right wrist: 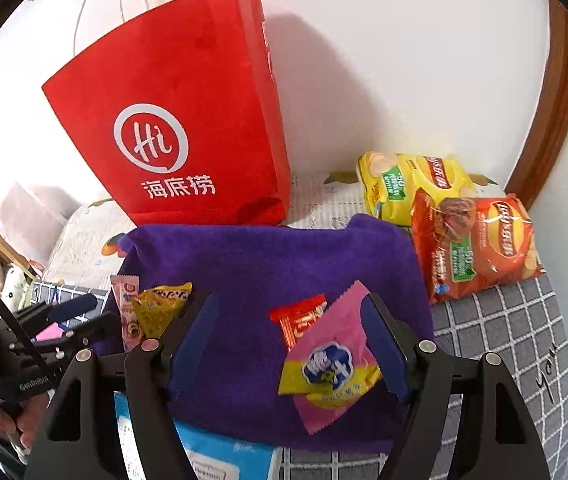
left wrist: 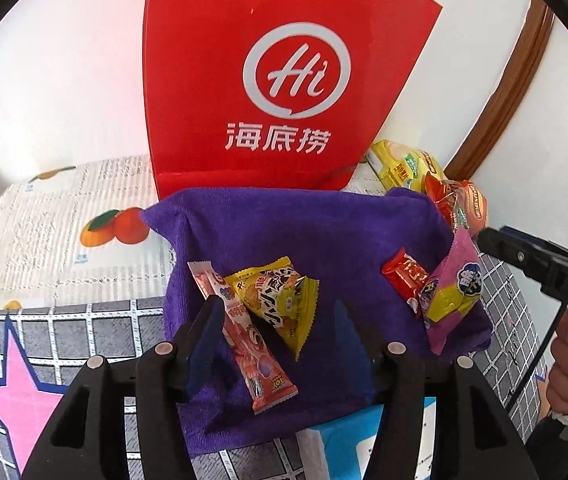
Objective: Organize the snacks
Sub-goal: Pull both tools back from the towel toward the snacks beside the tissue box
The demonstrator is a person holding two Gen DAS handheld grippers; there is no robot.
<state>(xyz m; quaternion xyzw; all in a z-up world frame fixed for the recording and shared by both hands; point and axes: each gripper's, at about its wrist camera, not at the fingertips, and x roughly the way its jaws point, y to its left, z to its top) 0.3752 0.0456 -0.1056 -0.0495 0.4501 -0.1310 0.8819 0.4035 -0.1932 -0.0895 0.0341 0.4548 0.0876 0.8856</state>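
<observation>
Left gripper (left wrist: 280,320) is hovering over the purple towel (left wrist: 324,232), fingers (left wrist: 204,320) spread, nothing pinched; the pink stick pack (left wrist: 244,336) and yellow sachet (left wrist: 280,300) are lying loose between them, overlapping.

Right gripper (right wrist: 292,332) is likewise hanging above the towel, fingers (right wrist: 384,340) standing apart; the pink-and-yellow packet (right wrist: 332,364) is lying just beside the right-hand finger, over the red wrapper (right wrist: 300,320). No pinch that I can make out.

Judgement: a sorting step, small packs being paired on the towel.

- Approaching steeply, one pack at a time.
- Pinching a crimped end seam, not the puffed middle.
- Lifting the upper pack first, so the lower one is not dragged.

Farther back: two chip bags (right wrist: 472,236) lying right of the towel. Red paper bag (right wrist: 180,128) standing upright at the wall, probably the destination.
</observation>
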